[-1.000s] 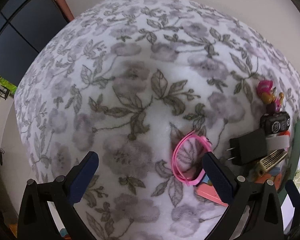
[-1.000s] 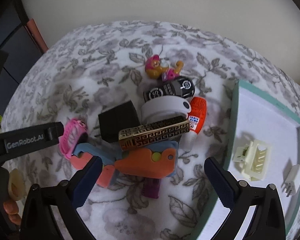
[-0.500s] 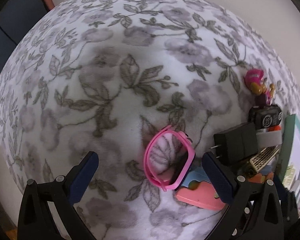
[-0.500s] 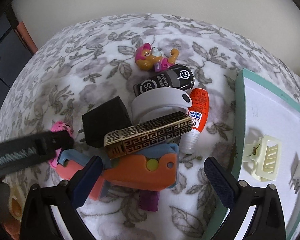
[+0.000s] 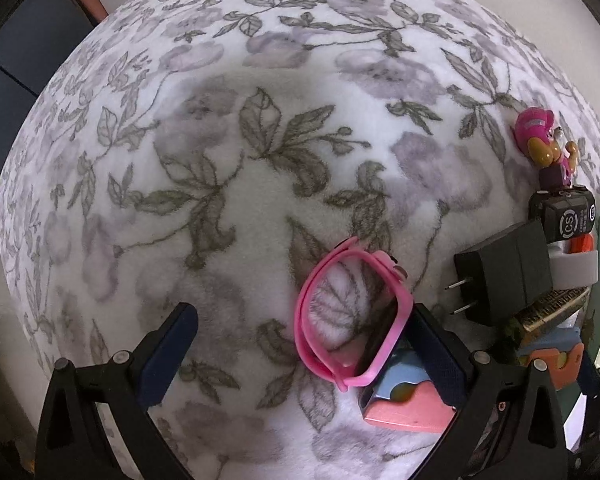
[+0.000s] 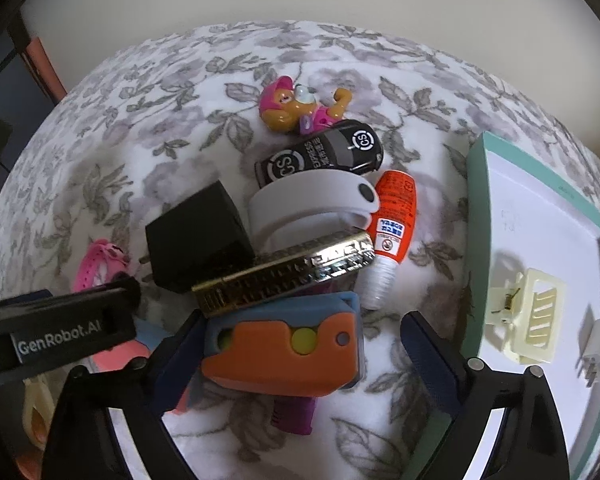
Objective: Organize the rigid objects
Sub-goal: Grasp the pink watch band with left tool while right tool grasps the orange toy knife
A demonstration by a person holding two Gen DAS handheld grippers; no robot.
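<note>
A pile of small objects lies on the flowered cloth (image 5: 260, 200). My left gripper (image 5: 300, 344) is open; a pink watch (image 5: 348, 312) lies between its fingers, close to the right finger. My right gripper (image 6: 300, 344) is open around an orange and blue block (image 6: 288, 348). Behind the block lie a gold patterned bar (image 6: 284, 272), a black charger (image 6: 200, 236), a grey band (image 6: 312, 204), an orange glue bottle (image 6: 392, 220), a black toy car (image 6: 320, 156) and a pink puppy figure (image 6: 296, 104). The left gripper's body (image 6: 60, 332) shows in the right wrist view.
A teal-rimmed white tray (image 6: 476, 208) at the right holds a cream hair clip (image 6: 532, 316) and a white plug (image 6: 592, 352). A pink flat piece (image 5: 408, 408) and a purple piece (image 6: 296, 416) lie under the pile. A wall stands behind the cloth.
My left gripper has moved right and closer, so the pink watch now sits between its fingers. My right gripper has moved down and forward onto the orange and blue block.
</note>
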